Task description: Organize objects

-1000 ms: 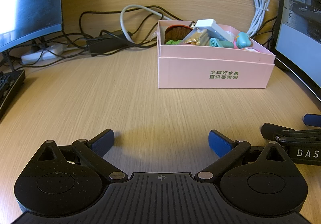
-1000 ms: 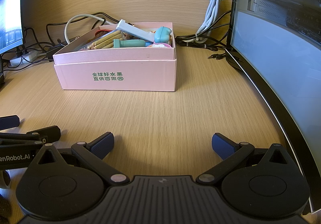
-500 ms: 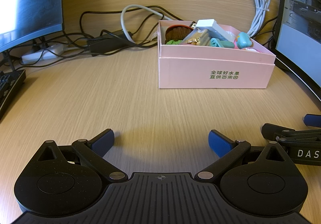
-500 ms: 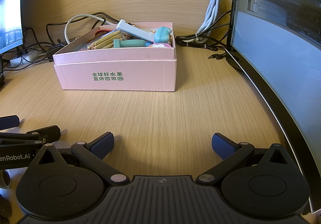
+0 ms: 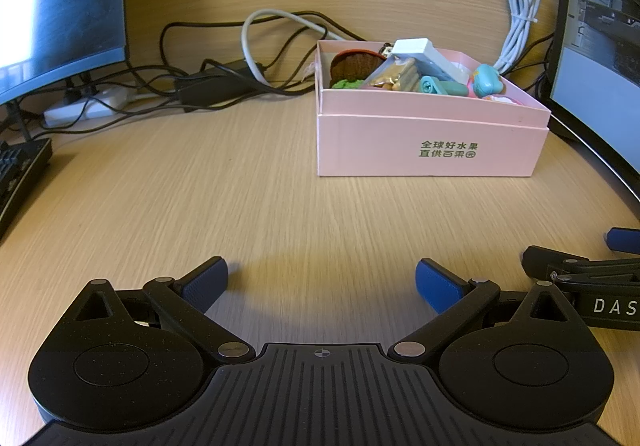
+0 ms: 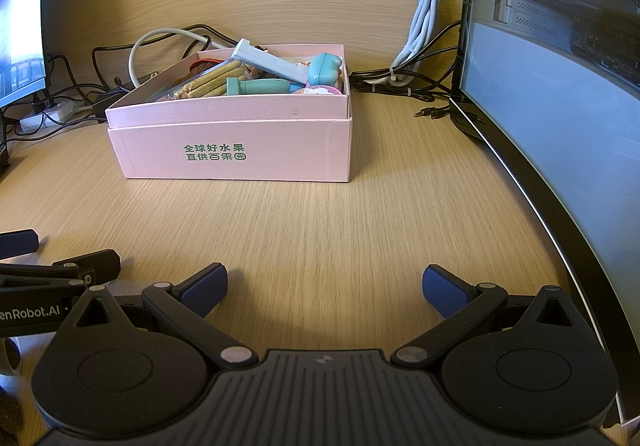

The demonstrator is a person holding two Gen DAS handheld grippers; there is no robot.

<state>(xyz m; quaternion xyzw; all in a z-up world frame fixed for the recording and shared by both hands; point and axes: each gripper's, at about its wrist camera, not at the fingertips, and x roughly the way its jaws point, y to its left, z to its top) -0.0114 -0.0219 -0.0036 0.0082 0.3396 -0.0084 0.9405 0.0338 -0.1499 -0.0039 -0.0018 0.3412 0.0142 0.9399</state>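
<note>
A pink cardboard box [image 5: 432,150] [image 6: 256,150] with green lettering stands on the wooden desk, filled with several small items: a white stick-shaped device [image 6: 272,62], a teal toy [image 6: 324,68], a bag of biscuit sticks [image 6: 212,80], a brown round piece [image 5: 354,66]. My left gripper [image 5: 322,280] rests low on the desk well in front of the box, open and empty. My right gripper [image 6: 324,286] is open and empty too, just to its right. Each gripper's fingers show at the other view's edge.
A monitor [image 5: 56,6] and keyboard [image 5: 20,174] stand at the left, with tangled cables and a power strip [image 5: 88,108] behind. A large curved monitor [image 6: 560,126] runs along the right. A bundled white cable [image 6: 424,18] hangs on the back wall.
</note>
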